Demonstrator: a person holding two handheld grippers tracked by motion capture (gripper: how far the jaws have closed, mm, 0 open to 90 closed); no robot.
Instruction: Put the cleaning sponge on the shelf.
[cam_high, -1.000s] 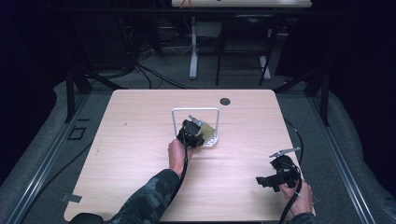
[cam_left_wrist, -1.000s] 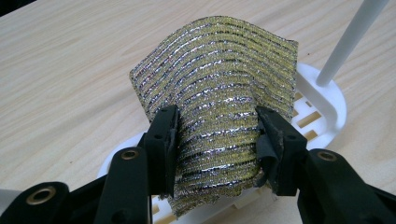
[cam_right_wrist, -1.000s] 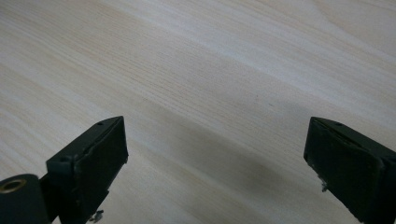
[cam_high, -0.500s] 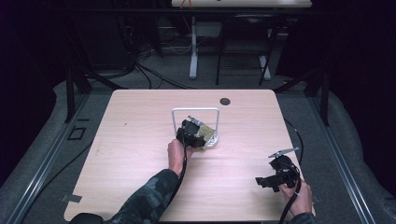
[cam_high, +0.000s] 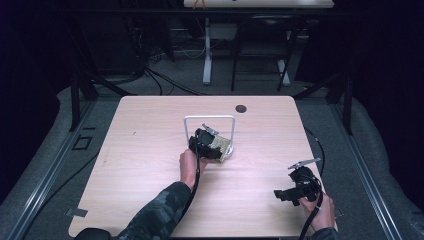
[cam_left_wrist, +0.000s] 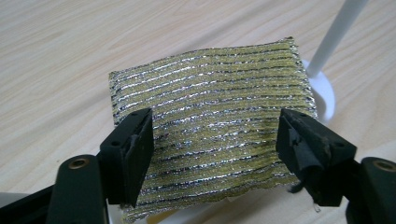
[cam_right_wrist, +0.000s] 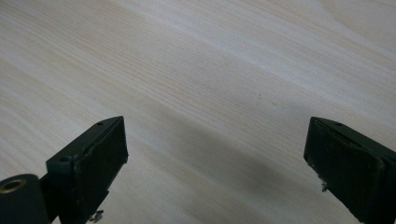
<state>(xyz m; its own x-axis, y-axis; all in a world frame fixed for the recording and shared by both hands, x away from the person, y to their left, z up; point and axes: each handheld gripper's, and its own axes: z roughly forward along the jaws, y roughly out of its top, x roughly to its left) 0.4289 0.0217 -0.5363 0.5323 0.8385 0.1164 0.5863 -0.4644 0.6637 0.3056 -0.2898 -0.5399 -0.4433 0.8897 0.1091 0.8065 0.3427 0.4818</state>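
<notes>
A gold and silver striped scouring pad (cam_left_wrist: 210, 93) lies partly on the round white foot (cam_left_wrist: 324, 91) of a white wire frame (cam_high: 210, 118) at the table's middle. My left gripper (cam_left_wrist: 215, 135) hovers just over the pad, open, one jaw near each side of it. In the high view the left gripper (cam_high: 214, 145) sits at the frame's base with the pad (cam_high: 223, 144) just to its right. My right gripper (cam_high: 279, 192) is held low near the front right corner. In its own view the right gripper (cam_right_wrist: 217, 140) is open over bare wood.
The light wooden table (cam_high: 150, 150) has a small dark round hole (cam_high: 241, 108) near its far edge. A white upright post (cam_left_wrist: 334, 35) of the frame rises just right of the pad. Dark floor, cables and table legs lie beyond the far edge.
The left gripper has eased slightly toward the person at the frame's base. The right gripper has barely shifted.
</notes>
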